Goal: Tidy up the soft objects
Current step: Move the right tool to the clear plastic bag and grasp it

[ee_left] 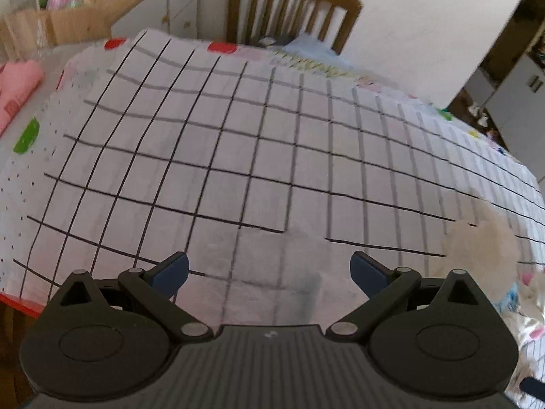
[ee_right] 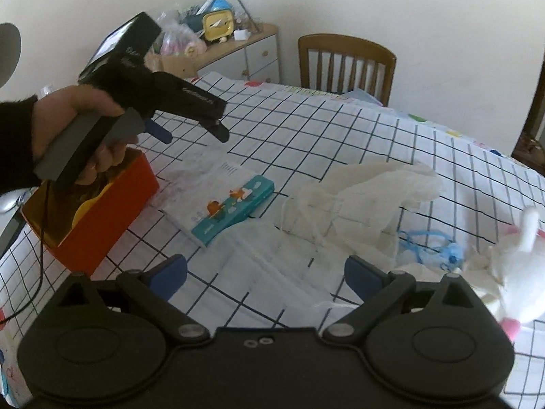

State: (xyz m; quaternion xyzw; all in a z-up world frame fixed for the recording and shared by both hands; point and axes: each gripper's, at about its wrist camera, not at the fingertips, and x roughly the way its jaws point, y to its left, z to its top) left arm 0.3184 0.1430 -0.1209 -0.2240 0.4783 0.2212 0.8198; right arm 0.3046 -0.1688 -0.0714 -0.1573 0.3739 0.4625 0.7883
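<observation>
**Both jaws wide, soft things not yet gathered**

Jaws of the left gripper [ee_left: 269,271] stand spread apart with nothing between them. From the left wrist, they hang above bare checked tablecloth [ee_left: 238,143]. A fuzzy beige soft thing [ee_left: 483,242] lies on the cloth to the right, outside the jaws, and a pink folded cloth [ee_left: 18,92] sits far left near the table edge. Behind the table stands a wooden chair [ee_left: 293,6].

From the right wrist, the right gripper [ee_right: 265,274] is also released and holds nothing. A crumpled white gauzy cloth [ee_right: 361,197] lies on the table ahead, slightly right of the jaws and apart from them. A white plush toy [ee_right: 517,269] lies at the far right, beside a blue string [ee_right: 429,242]. Left of the cloth are a teal flat package [ee_right: 235,211] and an orange box [ee_right: 102,218], over which a hand [ee_right: 71,126] holds the other gripper.

I judge the task as barely begun: the soft things lie scattered, none is grasped.
</observation>
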